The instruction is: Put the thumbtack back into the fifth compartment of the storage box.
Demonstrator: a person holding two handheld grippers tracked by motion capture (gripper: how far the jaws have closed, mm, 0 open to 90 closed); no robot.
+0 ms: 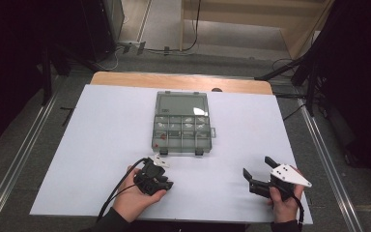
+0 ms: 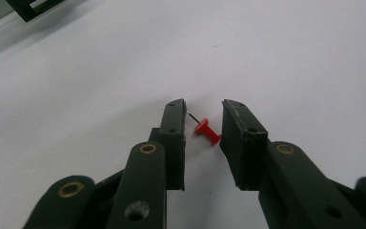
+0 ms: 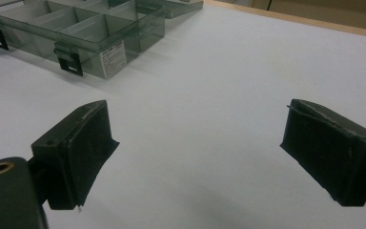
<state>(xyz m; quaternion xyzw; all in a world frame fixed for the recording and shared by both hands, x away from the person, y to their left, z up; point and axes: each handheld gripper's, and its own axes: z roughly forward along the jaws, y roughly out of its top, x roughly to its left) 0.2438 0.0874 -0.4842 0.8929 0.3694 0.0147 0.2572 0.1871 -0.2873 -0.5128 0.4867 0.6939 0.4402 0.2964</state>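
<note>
A red push pin (image 2: 207,130) lies on the white table sheet (image 2: 286,57) between the jaws of my left gripper (image 2: 204,119). Its needle tip touches one pad and its red head touches the other, so the jaws stand narrow around it. In the high view the left gripper (image 1: 154,180) sits in a hand near the table's front, just below the clear compartment box (image 1: 154,129). My right gripper (image 1: 256,165) rests at the front right, wide open with nothing between its fingers (image 3: 76,148).
The compartment box (image 3: 106,58) lies open in the middle of the sheet, lid (image 1: 181,102) folded back, with small items in some cells and something red (image 1: 162,137) in a front-left cell. A wooden table edge (image 1: 125,79) runs along the back. Cables trail on the floor beyond.
</note>
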